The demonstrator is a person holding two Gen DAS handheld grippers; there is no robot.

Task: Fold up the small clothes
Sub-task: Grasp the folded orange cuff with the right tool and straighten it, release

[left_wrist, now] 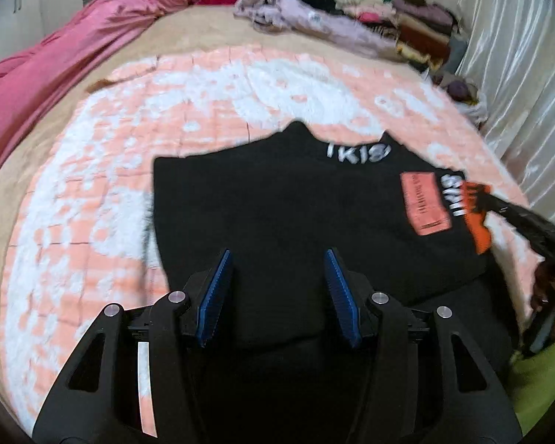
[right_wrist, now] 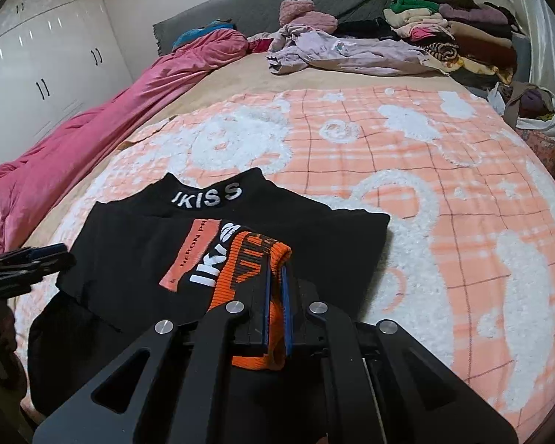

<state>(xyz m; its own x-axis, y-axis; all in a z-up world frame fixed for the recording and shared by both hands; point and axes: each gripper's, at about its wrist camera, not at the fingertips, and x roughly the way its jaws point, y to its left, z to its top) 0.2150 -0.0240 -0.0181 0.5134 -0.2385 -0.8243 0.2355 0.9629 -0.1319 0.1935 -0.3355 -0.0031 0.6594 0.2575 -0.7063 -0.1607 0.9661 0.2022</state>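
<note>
Black sweater (right_wrist: 240, 251) lies partly folded on bed's orange-and-white blanket (right_wrist: 444, 185), collar lettering facing headboard. Right tool (right_wrist: 275, 296) clamped on orange cuff (right_wrist: 255, 259), holding sleeve across sweater front (over orange patch). Left tool (left_wrist: 277, 288) hovers above near hem, fingers (left_wrist: 214, 296) spread wide, gripping nothing. Pink quilt (right_wrist: 111, 118) along bed's left edge; clothes pile (right_wrist: 444, 37) near headboard.
</note>
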